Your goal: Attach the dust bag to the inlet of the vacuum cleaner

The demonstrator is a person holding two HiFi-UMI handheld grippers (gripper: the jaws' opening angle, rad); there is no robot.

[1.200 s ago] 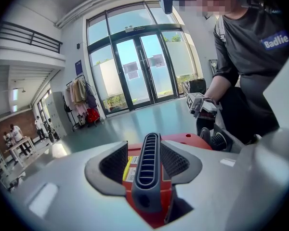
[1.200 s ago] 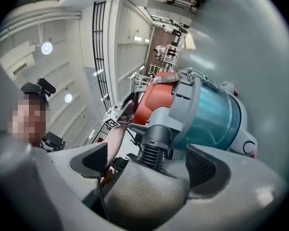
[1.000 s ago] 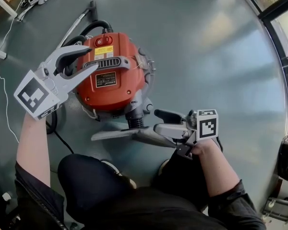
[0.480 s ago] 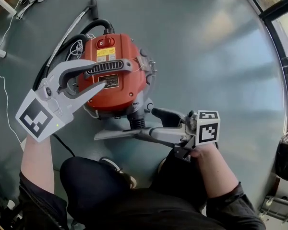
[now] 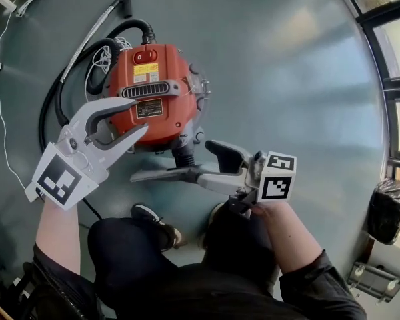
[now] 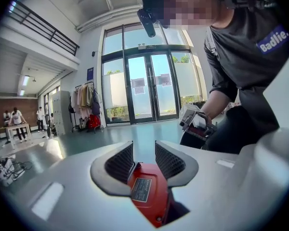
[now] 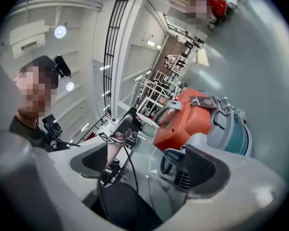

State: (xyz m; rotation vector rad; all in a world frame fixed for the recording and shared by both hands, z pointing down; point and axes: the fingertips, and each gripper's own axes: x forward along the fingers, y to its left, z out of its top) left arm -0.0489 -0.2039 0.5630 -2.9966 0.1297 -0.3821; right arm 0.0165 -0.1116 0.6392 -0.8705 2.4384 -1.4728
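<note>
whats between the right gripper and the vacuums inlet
Nothing shows: in the head view the right gripper, jaws open, sits right beside the black inlet.

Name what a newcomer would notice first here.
The orange-red vacuum cleaner sits on the glossy grey floor, upper left in the head view, with its black hose looped around its left. At its near side are the left hand-held gripper, jaws closing with nothing between them, and the right hand-held gripper, open and empty.

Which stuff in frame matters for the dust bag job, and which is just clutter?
Job: red vacuum cleaner, ribbed black port on its near side. No clear dust bag.
Lying about: black hose, wand, white cable, dark bag at right edge.
</note>
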